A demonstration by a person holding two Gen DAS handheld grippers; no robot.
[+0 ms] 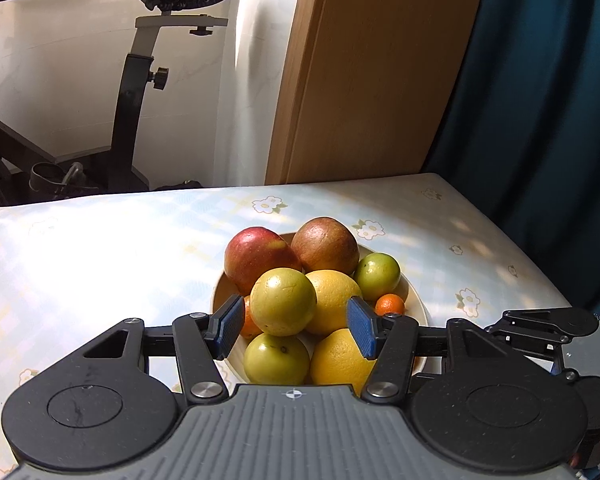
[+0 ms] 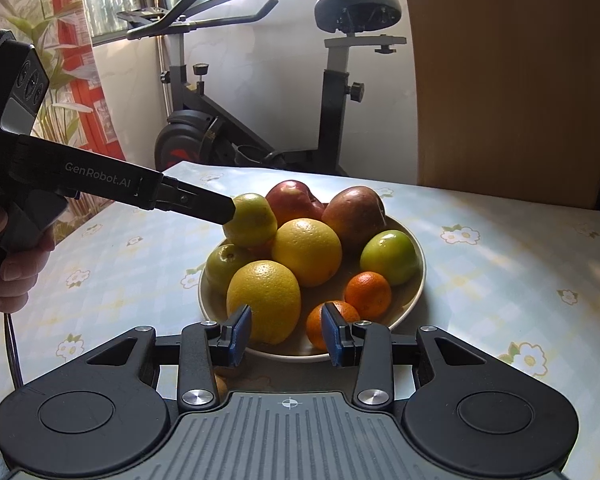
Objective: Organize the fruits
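Evidently the green fruit (image 1: pixel 283 301) sat topmost on the heap in the plate (image 1: pixel 224 292), propped on an orange (image 2: pixel 306 250) and its neighbours. It looked firm, smooth-skinned and moderately heavy, likely to roll or slip, so the sound hold was across its widest middle. It was nearly round, slightly taller than wide, its long axis roughly upright; its stem end could not be told. The left gripper (image 1: pixel 298 324) bracketed it with fingers spread, one blue pad (image 1: pixel 360 326) clearly off the skin. The right gripper (image 2: pixel 288 334) hovered parted and empty at the plate's near rim.
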